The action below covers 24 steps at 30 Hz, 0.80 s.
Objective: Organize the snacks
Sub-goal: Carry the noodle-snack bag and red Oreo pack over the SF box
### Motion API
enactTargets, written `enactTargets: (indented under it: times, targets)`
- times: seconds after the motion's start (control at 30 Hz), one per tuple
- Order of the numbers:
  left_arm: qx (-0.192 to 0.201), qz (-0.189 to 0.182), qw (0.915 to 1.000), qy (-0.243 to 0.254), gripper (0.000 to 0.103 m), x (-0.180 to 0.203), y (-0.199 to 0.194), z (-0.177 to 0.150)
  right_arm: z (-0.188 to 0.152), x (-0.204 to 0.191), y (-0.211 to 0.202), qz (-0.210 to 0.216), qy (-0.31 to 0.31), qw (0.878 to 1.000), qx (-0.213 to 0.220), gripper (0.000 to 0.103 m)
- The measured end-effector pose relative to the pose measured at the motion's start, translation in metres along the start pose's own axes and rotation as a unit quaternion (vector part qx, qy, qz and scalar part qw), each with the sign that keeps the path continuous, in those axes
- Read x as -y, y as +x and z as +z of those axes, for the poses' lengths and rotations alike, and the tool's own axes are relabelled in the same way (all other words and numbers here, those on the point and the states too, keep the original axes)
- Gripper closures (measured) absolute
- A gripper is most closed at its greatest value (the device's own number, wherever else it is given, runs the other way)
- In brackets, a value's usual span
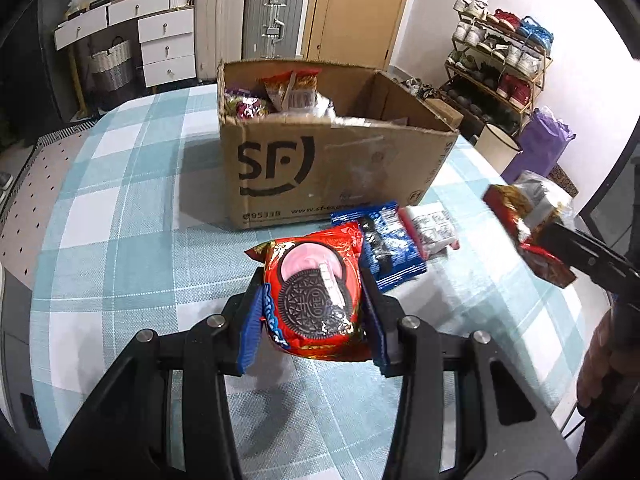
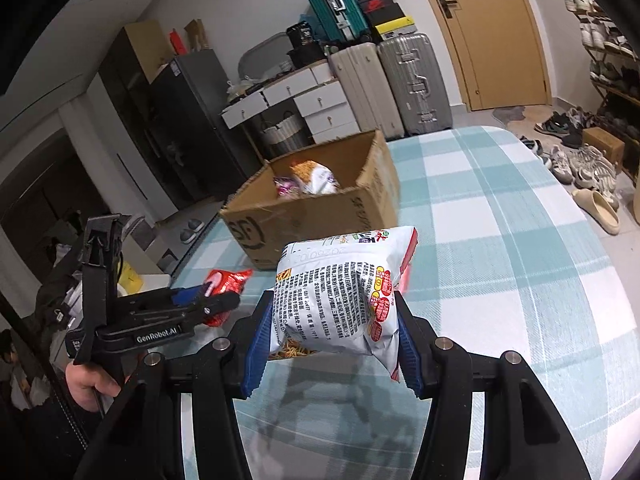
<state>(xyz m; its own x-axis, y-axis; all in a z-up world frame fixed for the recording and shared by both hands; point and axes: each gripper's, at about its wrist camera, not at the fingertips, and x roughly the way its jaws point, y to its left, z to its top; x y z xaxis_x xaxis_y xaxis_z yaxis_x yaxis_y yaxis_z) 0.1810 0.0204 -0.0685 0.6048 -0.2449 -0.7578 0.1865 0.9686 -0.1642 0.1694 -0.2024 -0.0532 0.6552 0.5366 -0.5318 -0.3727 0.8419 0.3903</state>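
both grippers carry: left gripper (image 1: 314,312) clamps the oreo pack (image 1: 316,294), right gripper (image 2: 332,344) the white bag (image 2: 340,300). cardboard box (image 1: 320,168) already holds several snacks; blue packet (image 1: 384,248) and another wrapper (image 1: 432,230) remain just before the box.

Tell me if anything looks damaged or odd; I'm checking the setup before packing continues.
Only the cardboard box: its top edge is ragged and torn, with crinkled tape across the front. The snack packs look intact.

Grey suitcase (image 1: 274,20) beside the door (image 1: 352,4); shoe rack (image 1: 500,68) right.
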Motion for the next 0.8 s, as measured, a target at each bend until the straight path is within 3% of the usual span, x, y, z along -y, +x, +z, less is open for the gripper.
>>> enactTargets:
  times: [0.33,0.5,0.8]
  targets:
    - [0.021,-0.015,0.9996,-0.011,0.062,-0.006,-0.026,0.021,0.033,-0.028,0.003,0.023,-0.029,0.999,0.005,0.048]
    - [0.013,-0.049,0.9983,-0.029,0.062,-0.012,-0.034,0.039,0.055,-0.037,0.007,0.038,-0.029,0.999,0.01,0.048]
    - [0.034,-0.048,0.9981,-0.018,0.062,-0.005,-0.048,0.081,0.09,-0.053,0.02,0.045,-0.048,0.998,0.016,0.048]
